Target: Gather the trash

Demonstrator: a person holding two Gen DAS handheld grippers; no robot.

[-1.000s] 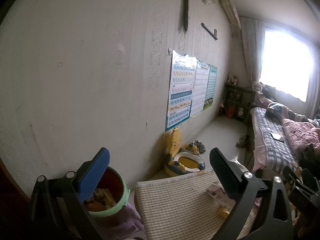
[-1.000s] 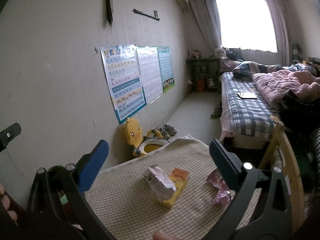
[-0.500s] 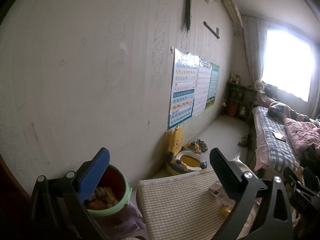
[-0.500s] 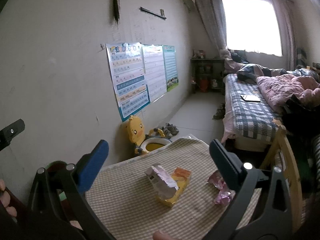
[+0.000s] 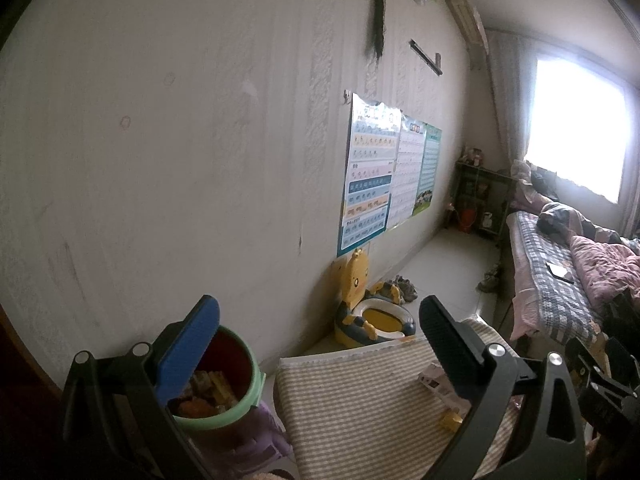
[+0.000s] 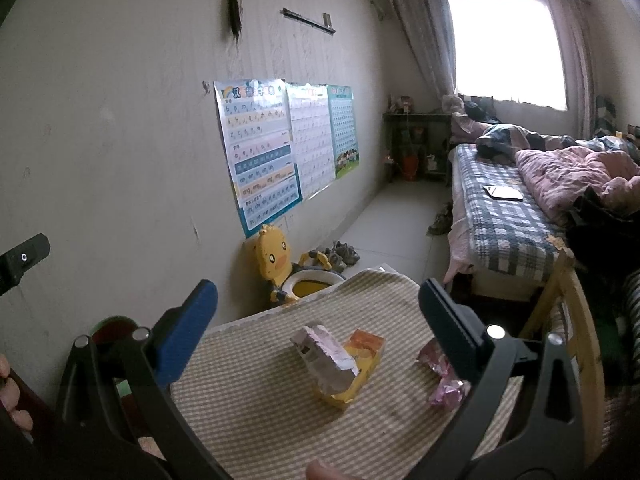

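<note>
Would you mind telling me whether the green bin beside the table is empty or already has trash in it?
It already has trash in it: the green bin is open-topped, and orange and yellow scraps lie piled inside, below the rim.

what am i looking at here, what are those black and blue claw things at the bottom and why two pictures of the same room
Those claws are not a robot. A person holds a two-finger gripper in each hand, and a wide-angle camera on each one looks forward along its fingers. That is why there are two pictures: one from the left gripper, one from the right gripper.

Both are open and hold nothing.

In front is a small table with a checked cloth. On it lie the bits of trash: a crumpled silvery wrapper resting on a yellow carton, and a pink wrapper to their right.

The left view also shows a green-rimmed bin beside the table, with scraps already in it.

Behind are wall charts, a yellow duck potty and a bed.
</note>
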